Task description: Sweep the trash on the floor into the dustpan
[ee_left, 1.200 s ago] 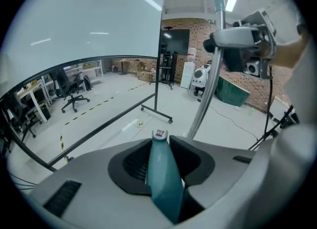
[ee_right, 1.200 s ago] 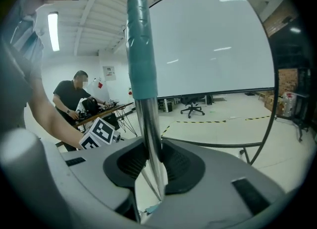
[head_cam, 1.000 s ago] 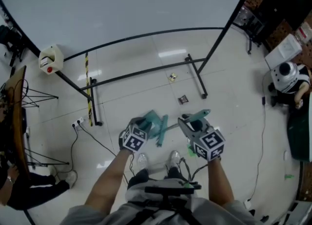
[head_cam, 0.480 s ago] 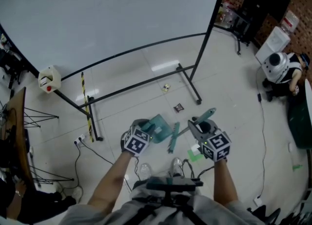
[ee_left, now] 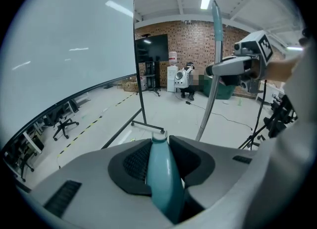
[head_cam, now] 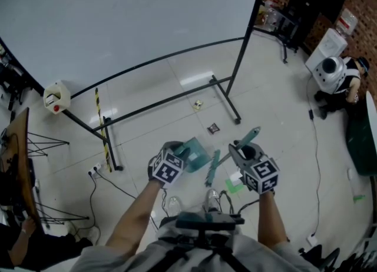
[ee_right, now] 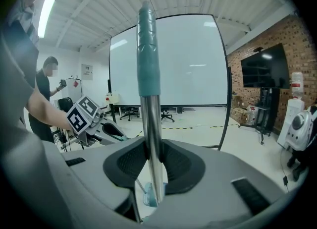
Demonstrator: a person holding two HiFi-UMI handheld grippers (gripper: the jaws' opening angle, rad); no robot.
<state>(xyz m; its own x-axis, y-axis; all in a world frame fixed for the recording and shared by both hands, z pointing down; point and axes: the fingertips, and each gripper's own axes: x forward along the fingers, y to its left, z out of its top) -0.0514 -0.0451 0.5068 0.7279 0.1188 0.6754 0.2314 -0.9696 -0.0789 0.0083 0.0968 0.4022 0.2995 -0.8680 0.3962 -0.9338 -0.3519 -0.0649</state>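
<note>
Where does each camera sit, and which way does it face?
Head view: on the person's head, looking steeply down at the floor; both forearms, left tongs and right tongs show.
Left gripper view: on the left tongs, facing the brick wall; dustpan handle clamped.
Right gripper view: on the right tongs, facing the white screen; broom handle clamped.
Shared: each gripper view catches the other tongs.

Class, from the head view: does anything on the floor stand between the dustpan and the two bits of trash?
Nothing visible does. Bare tile runs from the dustpan to the near trash and the far trash. The stand's bars lie beyond and to the right of both.
</note>
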